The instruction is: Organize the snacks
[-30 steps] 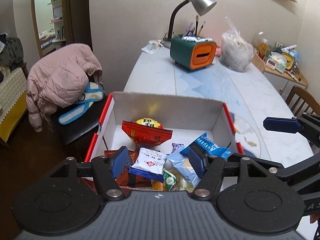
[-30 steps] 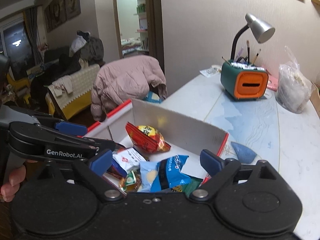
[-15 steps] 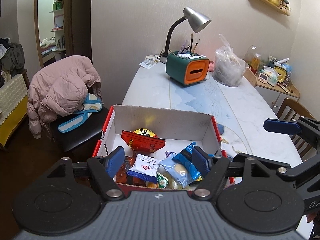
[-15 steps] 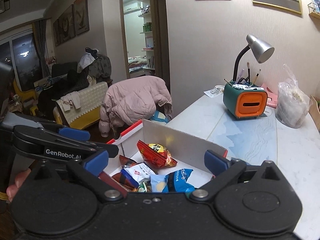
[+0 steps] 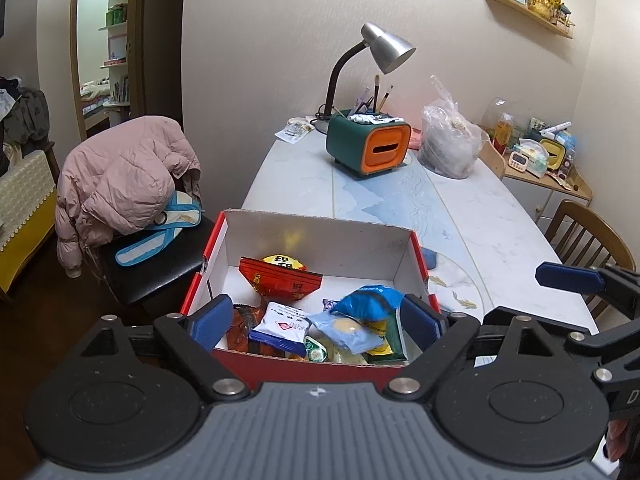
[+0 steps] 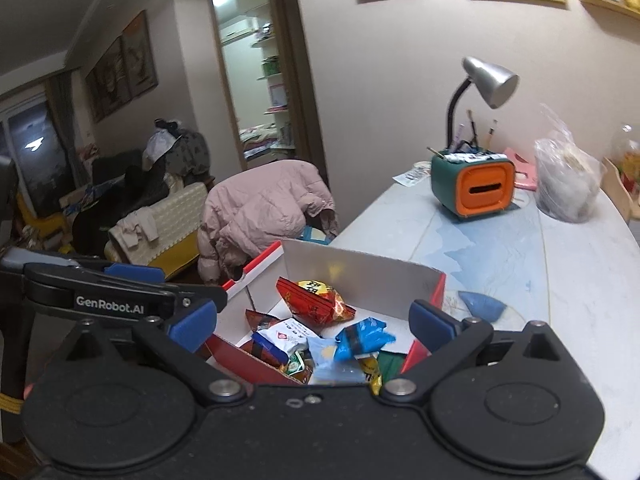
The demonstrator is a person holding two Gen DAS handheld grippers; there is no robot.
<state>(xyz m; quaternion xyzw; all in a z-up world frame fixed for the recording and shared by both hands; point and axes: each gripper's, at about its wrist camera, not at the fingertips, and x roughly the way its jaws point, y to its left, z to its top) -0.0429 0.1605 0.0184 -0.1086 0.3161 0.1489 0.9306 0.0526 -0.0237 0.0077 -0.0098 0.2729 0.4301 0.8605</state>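
A red cardboard box with a white inside [image 5: 320, 236] [image 6: 360, 266] stands at the near end of the table. It holds several snack packets: a red one [image 5: 280, 280] [image 6: 316, 304], a white one [image 5: 280, 326] [image 6: 286, 334] and a blue one [image 5: 370, 300] [image 6: 362, 338]. My left gripper [image 5: 316, 322] is open and empty, above and behind the box's near wall. My right gripper [image 6: 312, 324] is open and empty, above the box's near corner. Each gripper shows at the edge of the other's view.
A green and orange pen holder [image 5: 368, 146] [image 6: 474, 188], a desk lamp [image 5: 384, 48] and a clear plastic bag [image 5: 448, 144] stand at the table's far end. A chair with a pink jacket [image 5: 124, 176] stands left of the table. A wooden chair [image 5: 588, 232] stands on the right.
Both grippers have pulled back and up from the box, so it looks smaller and farther. Both stay open and empty. The snacks have not moved.
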